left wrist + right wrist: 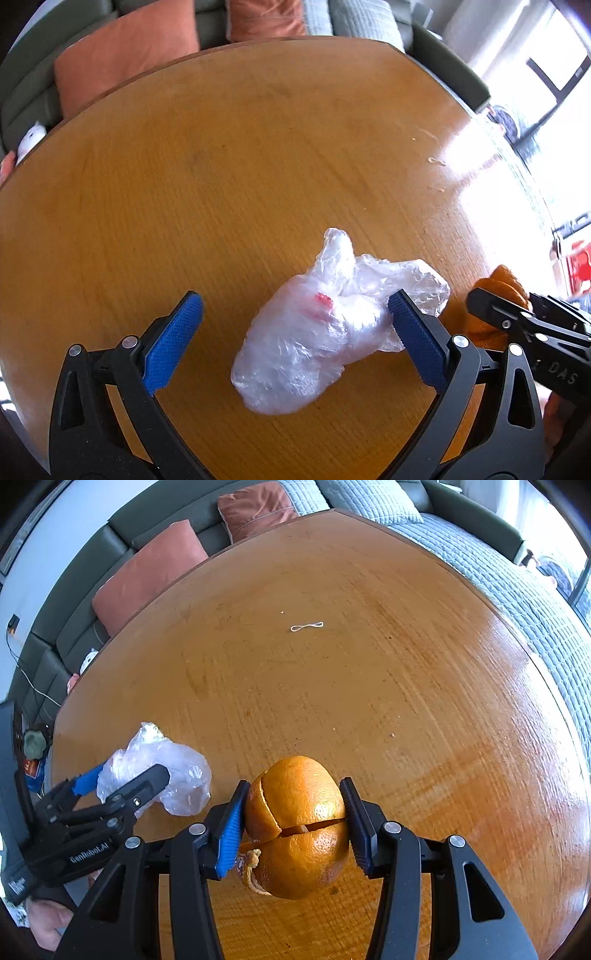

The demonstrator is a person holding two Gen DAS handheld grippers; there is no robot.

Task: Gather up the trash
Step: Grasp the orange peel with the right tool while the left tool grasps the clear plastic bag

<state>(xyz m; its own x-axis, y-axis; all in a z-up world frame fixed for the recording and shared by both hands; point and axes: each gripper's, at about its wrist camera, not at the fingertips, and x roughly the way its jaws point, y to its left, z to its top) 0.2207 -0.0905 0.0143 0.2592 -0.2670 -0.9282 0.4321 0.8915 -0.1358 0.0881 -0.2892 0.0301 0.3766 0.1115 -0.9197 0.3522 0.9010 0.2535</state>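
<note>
Left gripper open wide around plastic bag on table, not pinched yet; right gripper clamped on orange peel just above table. Close left squarely on bag's bulky middle, avoid loose flap, keep peel squeeze gentle

On the table, the plastic bag is placed left of the orange peel. A rubber band is seen farther back, and a sofa is set behind the table.
</note>
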